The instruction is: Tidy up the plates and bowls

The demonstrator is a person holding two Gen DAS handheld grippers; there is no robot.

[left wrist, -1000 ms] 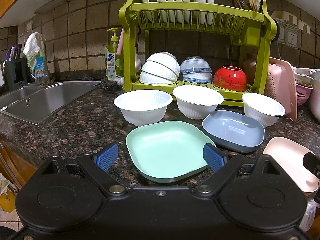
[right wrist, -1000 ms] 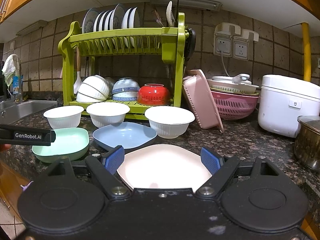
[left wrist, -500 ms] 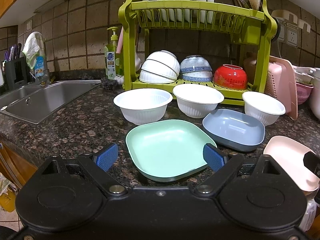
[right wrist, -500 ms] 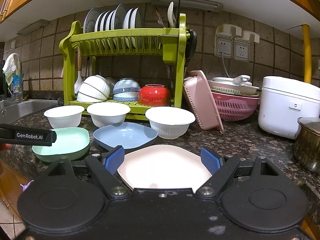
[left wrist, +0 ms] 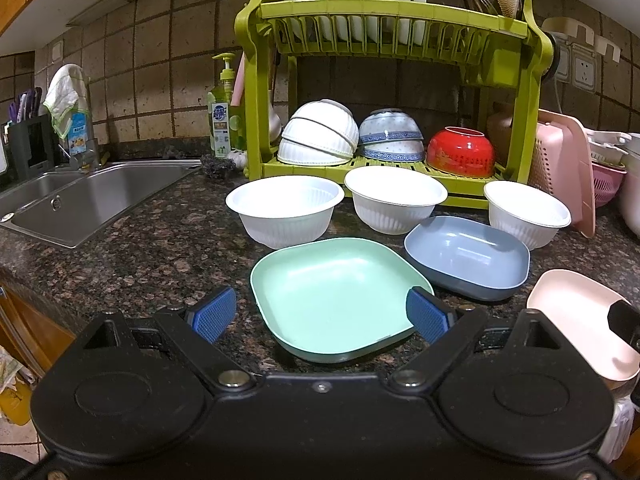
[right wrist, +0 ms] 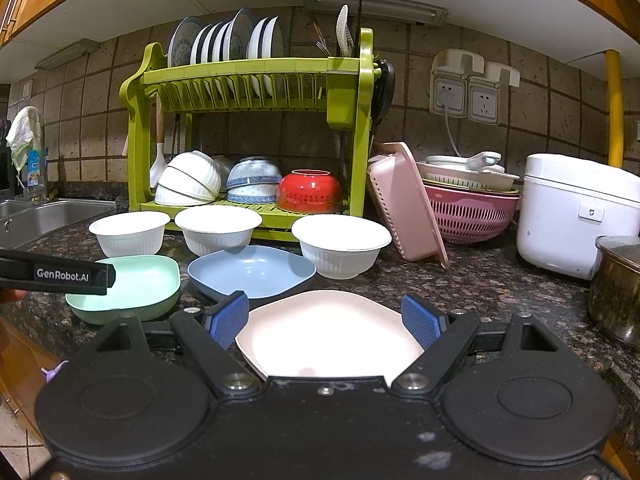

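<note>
Granite countertop point(left wrist: 152, 248), speckled brown, carries three ribbed white bowls point(left wrist: 286, 210) fronting a lime-green dish rack point(left wrist: 392, 12). Nearer lie rounded-square matte plates: green plate point(left wrist: 336, 292), blue plate point(left wrist: 468, 258), pink plate point(right wrist: 328, 334). Left gripper point(left wrist: 320, 314) gapes wide around the green one; right gripper point(right wrist: 326, 320) spreads wide around the pink.

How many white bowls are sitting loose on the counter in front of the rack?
3, in a row before the green rack: left white bowl, middle white bowl, right white bowl. None look hidden.
</note>
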